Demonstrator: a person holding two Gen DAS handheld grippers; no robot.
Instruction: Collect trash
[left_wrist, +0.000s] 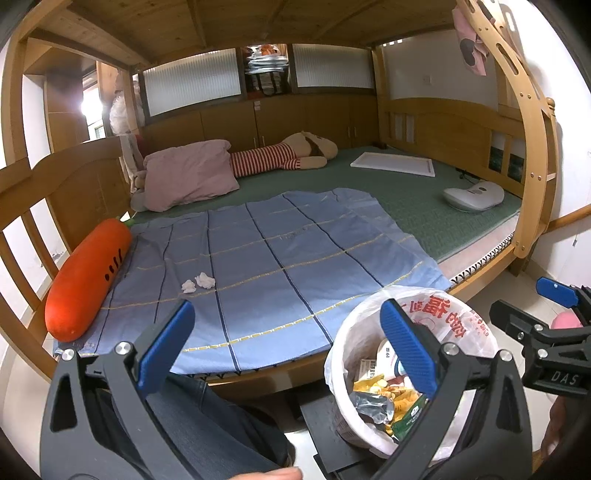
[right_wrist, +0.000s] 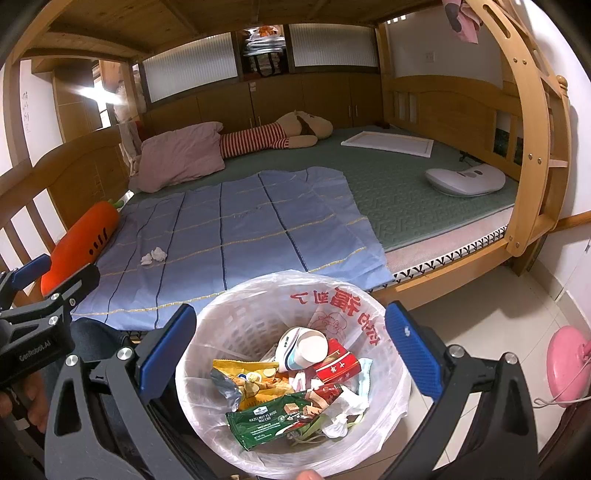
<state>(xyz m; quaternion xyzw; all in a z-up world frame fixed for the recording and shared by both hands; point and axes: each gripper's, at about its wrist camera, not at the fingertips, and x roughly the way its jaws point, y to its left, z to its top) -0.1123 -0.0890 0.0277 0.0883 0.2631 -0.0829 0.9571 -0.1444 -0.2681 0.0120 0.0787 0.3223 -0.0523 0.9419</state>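
Note:
Two crumpled white tissues lie on the blue checked sheet, near its left side. A white bin lined with a plastic bag stands on the floor in front of the bed, holding wrappers, a paper cup and a red box. My left gripper is open and empty, hovering over the sheet's front edge beside the bin. My right gripper is open and empty, directly above the bin's mouth. Each gripper appears at the edge of the other's view.
An orange carrot plush lies along the bed's left rail. A pink pillow, a striped doll, a white board and a white device sit farther back. A pink object is on the tiled floor at right.

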